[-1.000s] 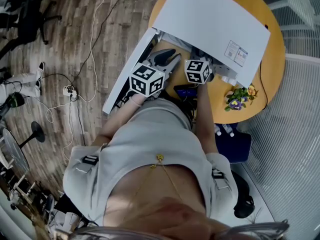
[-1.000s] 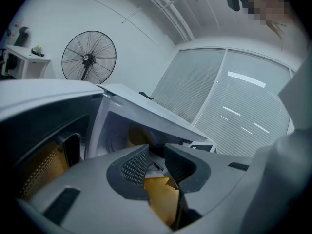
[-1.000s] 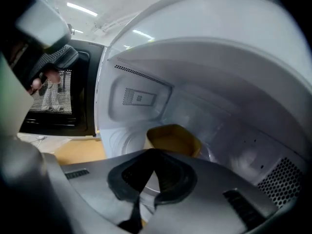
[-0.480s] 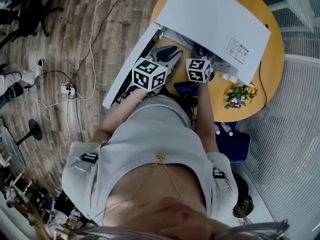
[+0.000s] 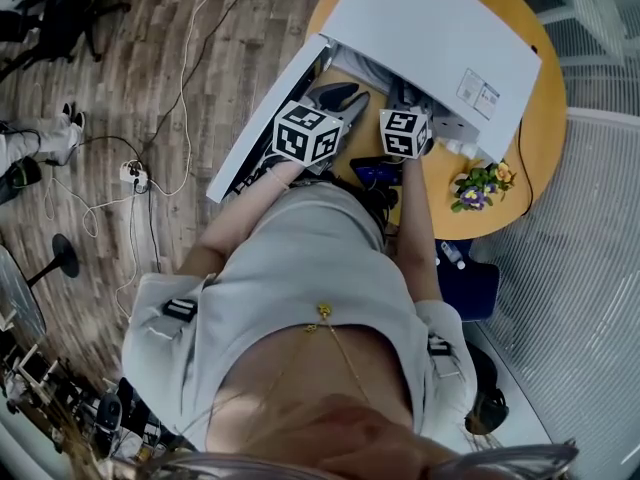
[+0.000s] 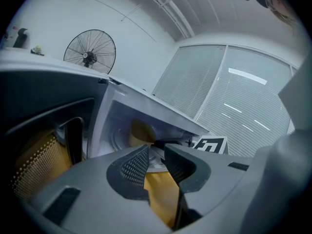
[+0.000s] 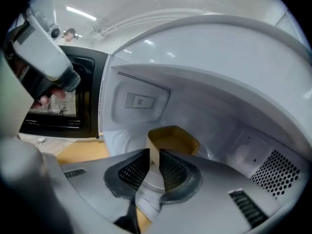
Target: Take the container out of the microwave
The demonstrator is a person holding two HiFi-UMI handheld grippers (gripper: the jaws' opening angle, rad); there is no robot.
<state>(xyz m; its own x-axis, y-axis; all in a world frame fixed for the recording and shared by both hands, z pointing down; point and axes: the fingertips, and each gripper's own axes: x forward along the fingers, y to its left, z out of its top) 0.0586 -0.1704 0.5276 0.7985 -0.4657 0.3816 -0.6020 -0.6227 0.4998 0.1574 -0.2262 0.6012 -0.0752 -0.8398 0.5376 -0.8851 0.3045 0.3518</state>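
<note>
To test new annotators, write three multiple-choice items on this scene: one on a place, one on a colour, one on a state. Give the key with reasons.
1. Where is the container?
A) inside the microwave
B) on top of the microwave
C) hanging in the air outside it

2. What colour is the microwave on the outside?
A) red
B) white
C) green

3. The microwave's door is:
A) shut
B) missing
C) open

Key: 1 A, the right gripper view shows it standing in the cavity; 2 B, the head view shows a white top; 3 C, it stands swung out from the cavity.
</note>
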